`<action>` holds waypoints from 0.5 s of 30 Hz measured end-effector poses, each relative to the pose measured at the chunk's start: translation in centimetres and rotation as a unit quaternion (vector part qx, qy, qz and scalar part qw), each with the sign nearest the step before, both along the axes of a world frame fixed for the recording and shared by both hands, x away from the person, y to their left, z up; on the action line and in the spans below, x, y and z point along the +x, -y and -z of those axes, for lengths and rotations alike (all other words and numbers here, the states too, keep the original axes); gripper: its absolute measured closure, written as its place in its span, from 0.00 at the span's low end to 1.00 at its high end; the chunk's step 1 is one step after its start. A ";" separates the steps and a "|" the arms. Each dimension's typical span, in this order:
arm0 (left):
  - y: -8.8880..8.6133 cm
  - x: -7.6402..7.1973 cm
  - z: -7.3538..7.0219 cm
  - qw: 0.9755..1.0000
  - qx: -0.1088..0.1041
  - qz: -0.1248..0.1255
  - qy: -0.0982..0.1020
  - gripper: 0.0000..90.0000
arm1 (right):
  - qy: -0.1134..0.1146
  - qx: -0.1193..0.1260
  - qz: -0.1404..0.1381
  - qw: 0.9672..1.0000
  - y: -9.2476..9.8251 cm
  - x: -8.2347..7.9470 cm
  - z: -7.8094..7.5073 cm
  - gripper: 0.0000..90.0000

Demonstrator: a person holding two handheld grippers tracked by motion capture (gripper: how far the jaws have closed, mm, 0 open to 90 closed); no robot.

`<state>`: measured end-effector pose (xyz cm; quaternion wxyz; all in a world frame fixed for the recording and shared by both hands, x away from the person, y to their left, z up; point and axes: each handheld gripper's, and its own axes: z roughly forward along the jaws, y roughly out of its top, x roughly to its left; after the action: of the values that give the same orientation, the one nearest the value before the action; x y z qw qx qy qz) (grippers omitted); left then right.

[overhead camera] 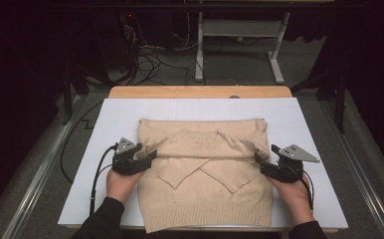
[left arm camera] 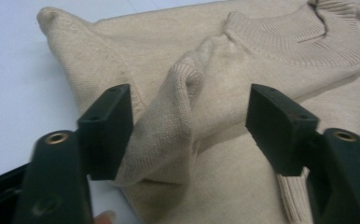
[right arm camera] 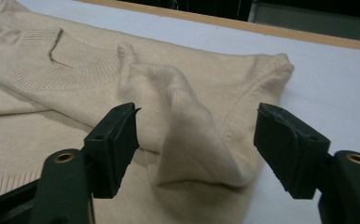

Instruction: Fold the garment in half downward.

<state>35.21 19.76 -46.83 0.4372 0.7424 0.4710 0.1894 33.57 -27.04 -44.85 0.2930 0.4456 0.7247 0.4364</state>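
The beige sweater [overhead camera: 205,172] lies flat, front up, in the centre of the white surface [overhead camera: 309,124], collar toward the top of the high view and hem toward the bottom edge. Both sleeves are folded in and cross over the chest in the middle of the frame.

The left tool [overhead camera: 150,157] sits at the left side edge of the garment, mid-left of the high view, pointing right. The right tool [overhead camera: 258,160] sits at the opposite side edge, mid-right, pointing left. Each is held by 1 hand coming in from the bottom of the frame.

In the left gripper view, the left tool [left arm camera: 190,123] has its jaws apart with a raised fold [left arm camera: 169,121] of the sweater's side standing between them; the left jaw is against or just beside the fold, the right jaw well clear. Nothing is clamped. In the right gripper view, the right tool [right arm camera: 197,140] likewise stands apart, with a raised fold [right arm camera: 187,135] of knit between the jaws, nearer the left one, and no pinch.

Judgement: the deciding relation is symmetry. The 2 tools face each other across the garment's width, at the same level just below the shoulders, and the garment's long axis runs top to bottom between them. Closing on both folds looks to be the next requirement, each tool taking its own side.
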 end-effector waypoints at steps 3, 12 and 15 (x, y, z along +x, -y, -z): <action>0.0 0.1 0.1 1.000 0.004 0.000 0.005 0.50 | 0.001 -0.005 -0.004 1.000 -0.6 0.8 -0.1 0.42; 0.4 -0.2 0.3 1.000 0.025 0.005 0.011 0.86 | -0.005 -0.021 -0.016 1.000 -1.5 1.4 -0.1 0.78; 0.4 -0.9 0.1 1.000 0.021 0.009 0.013 0.87 | -0.004 -0.021 -0.016 1.000 -1.3 1.1 0.0 0.88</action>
<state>34.32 19.39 -46.96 0.4297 0.7530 0.4544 0.2047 34.62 -25.73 -44.84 0.2927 0.4296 0.7418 0.4237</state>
